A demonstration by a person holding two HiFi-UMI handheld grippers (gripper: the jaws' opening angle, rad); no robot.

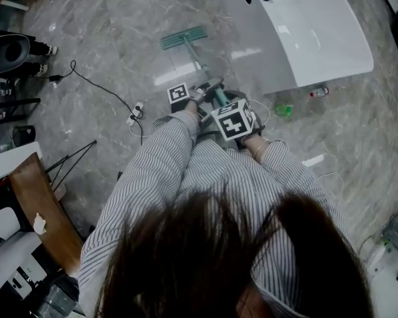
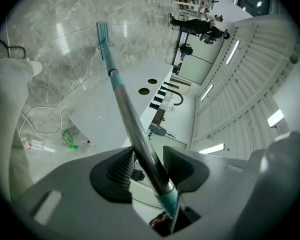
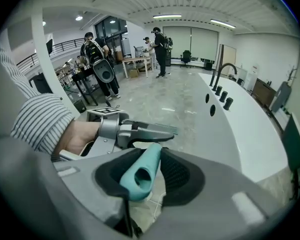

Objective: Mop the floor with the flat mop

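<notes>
The flat mop has a teal head [image 1: 184, 37] that lies on the grey marble floor [image 1: 113, 38] ahead of me. Its metal pole [image 1: 200, 63] runs back to my two grippers. My left gripper [image 1: 207, 89] is shut on the pole, lower down. In the left gripper view the pole [image 2: 132, 124] passes between the ribbed pads [image 2: 121, 168] and reaches out to the mop head [image 2: 102, 31]. My right gripper [image 1: 221, 105] is shut on the teal grip at the pole's top end [image 3: 142, 170], just behind the left gripper [image 3: 127, 130].
A white counter [image 1: 318, 38] with a tap and dark knobs stands to the front right. A green bottle [image 1: 283, 110] and a clear bottle [image 1: 319, 91] lie on the floor by it. A cable with plugs [image 1: 134, 114] trails at the left. A wooden chair [image 1: 40, 207] stands at the near left. People [image 3: 97, 59] stand far off.
</notes>
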